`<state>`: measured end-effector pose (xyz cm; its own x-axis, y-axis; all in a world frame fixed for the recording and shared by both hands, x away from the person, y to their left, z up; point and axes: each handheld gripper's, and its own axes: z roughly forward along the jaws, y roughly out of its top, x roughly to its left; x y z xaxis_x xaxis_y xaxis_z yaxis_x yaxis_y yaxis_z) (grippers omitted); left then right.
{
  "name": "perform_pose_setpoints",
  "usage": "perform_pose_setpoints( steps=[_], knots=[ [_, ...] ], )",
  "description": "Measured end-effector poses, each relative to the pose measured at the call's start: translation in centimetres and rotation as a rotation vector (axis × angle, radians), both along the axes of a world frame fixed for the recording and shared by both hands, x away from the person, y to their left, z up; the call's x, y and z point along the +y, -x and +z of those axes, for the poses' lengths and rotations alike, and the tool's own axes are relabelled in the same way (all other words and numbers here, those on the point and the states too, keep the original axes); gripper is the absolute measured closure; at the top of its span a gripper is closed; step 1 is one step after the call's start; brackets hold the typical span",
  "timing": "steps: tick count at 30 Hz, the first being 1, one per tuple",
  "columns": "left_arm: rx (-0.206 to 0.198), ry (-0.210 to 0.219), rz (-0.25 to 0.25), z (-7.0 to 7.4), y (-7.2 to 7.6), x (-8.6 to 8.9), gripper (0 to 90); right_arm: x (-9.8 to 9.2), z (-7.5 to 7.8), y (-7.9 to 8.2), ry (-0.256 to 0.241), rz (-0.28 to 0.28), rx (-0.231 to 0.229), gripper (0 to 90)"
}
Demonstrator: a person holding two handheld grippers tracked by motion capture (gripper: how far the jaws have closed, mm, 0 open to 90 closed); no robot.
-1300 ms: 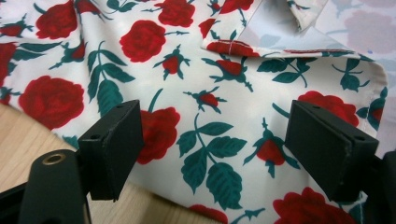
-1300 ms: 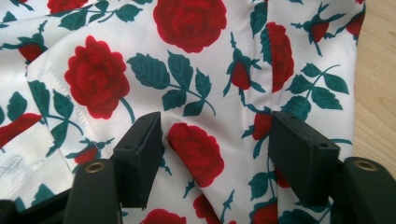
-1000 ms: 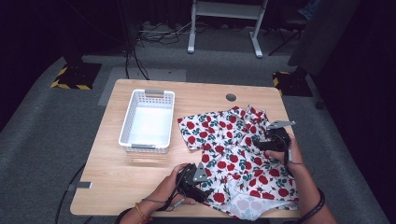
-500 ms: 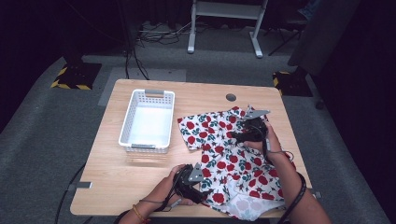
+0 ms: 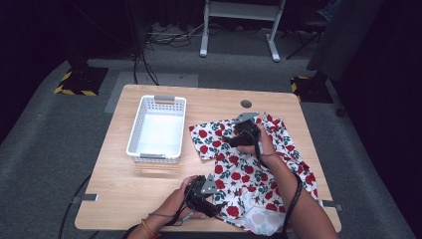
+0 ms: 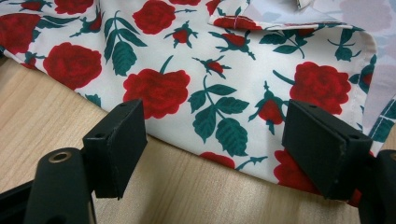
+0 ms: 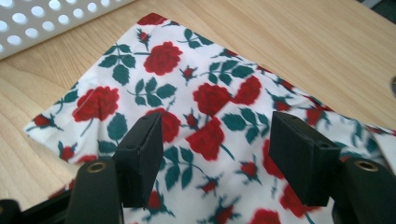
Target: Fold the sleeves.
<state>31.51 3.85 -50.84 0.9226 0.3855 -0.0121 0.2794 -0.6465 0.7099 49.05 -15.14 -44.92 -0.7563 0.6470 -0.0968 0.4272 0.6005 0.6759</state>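
Right gripper view: shirt (image 7: 205, 116) beneath gripper (image 7: 217, 151)

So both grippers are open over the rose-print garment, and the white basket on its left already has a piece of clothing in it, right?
Not quite. The white basket is empty; the high view shows only its bare bottom. The rest holds: the left gripper and the right gripper are both open over the rose-print garment, and the basket sits to its left.
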Motion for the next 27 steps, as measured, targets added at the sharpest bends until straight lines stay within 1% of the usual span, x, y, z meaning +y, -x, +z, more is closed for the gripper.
perform_pose_setpoints(
  steps=[5, 7, 9, 15, 27],
  knots=[
    [0.000, -0.002, -0.001, 0.0, 0.0, 0.0, 21.6, 1.7, -0.5, -0.5, 0.005, 0.013, 0.007, 35.5],
    [0.000, -0.001, 0.002, 0.0, 0.1, 0.0, 21.8, 2.2, -0.7, -0.6, 0.022, 0.013, 0.012, 35.1],
    [0.001, -0.001, 0.001, 0.0, 0.1, 0.0, 21.9, 2.6, -0.8, -0.7, 0.022, 0.017, 0.014, 35.0],
    [0.000, -0.001, -0.003, 0.0, 0.1, 0.0, 21.9, 4.1, -1.2, -0.7, 0.031, 0.033, 0.025, 34.7],
    [-0.002, -0.002, -0.008, 0.0, 0.4, 0.1, 22.0, 7.2, -1.7, -0.5, 0.040, 0.061, 0.032, 34.5]
  ],
)
